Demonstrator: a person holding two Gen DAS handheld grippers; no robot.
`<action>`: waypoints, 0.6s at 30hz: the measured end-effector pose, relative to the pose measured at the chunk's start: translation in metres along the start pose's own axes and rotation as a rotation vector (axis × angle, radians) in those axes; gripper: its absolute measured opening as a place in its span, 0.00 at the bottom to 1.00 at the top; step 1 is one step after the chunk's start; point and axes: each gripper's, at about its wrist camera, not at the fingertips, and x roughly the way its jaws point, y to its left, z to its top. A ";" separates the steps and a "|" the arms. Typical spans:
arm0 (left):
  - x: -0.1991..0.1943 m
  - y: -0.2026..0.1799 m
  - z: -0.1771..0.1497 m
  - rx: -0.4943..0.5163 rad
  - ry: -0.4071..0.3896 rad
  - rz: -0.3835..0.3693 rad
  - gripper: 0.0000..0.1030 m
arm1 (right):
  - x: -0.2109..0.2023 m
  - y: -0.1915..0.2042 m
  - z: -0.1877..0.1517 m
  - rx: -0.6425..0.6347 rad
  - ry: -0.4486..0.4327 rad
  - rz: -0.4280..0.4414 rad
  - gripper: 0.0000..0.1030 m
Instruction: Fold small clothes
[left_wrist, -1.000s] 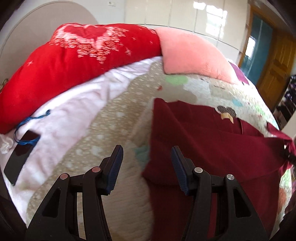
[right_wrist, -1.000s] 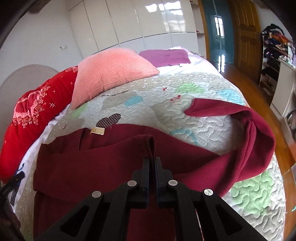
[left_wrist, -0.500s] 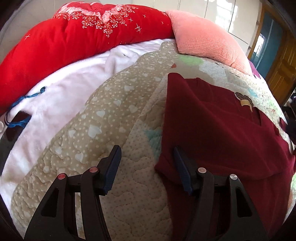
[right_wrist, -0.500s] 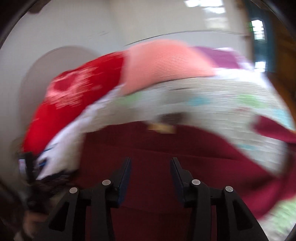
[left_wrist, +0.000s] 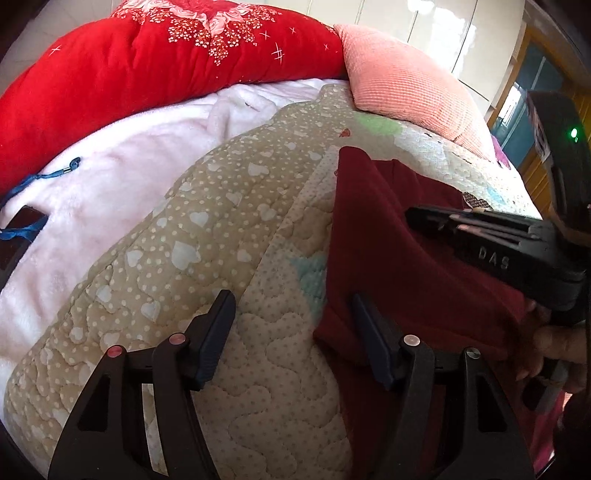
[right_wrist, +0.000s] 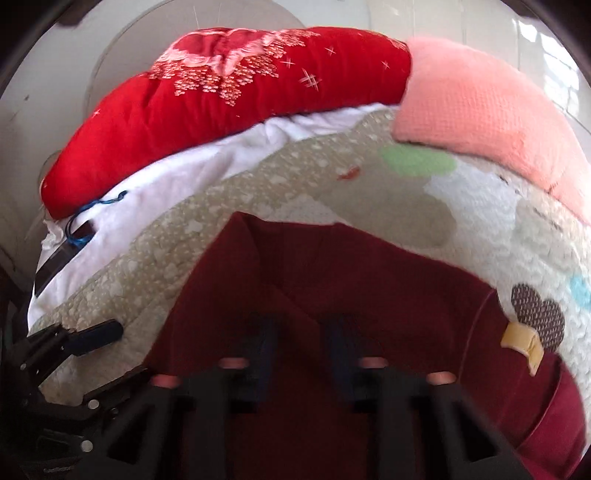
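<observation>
Bed inventory.
- Quilt (left_wrist: 221, 240), beige with hearts: covering the bed and lying under everything else.
- Red embroidered cushion (left_wrist: 147, 74) and pink pillow (left_wrist: 406, 85): resting side by side along the far end.
- White fleece blanket (left_wrist: 110, 177): lying between the cushion and the quilt, carrying a blue cord (left_wrist: 33, 181).
- Maroon garment (left_wrist: 388, 236): lying spread on the quilt's right part, with a tan label (right_wrist: 521, 339) showing at its far right.
- Right gripper (right_wrist: 303, 321): reaching across the garment and blocking part of it in the left view. Its fingers are smearing with blur and appearing drawn together. I cannot tell whether they are catching cloth.
- Left gripper (left_wrist: 291, 297): hanging low over the garment's near-left corner. Its jaws are standing wide, having just been opening. The corner's edge is lying between them, unpinched.
</observation>
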 end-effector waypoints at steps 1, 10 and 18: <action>0.001 -0.001 0.000 0.002 -0.001 0.003 0.65 | -0.002 0.001 0.001 -0.008 -0.003 -0.020 0.05; 0.004 -0.002 0.003 0.009 0.005 0.022 0.68 | 0.010 -0.017 0.010 0.161 -0.038 -0.135 0.00; -0.027 -0.019 0.015 0.030 -0.072 0.020 0.68 | -0.078 -0.017 -0.055 0.265 -0.084 -0.081 0.30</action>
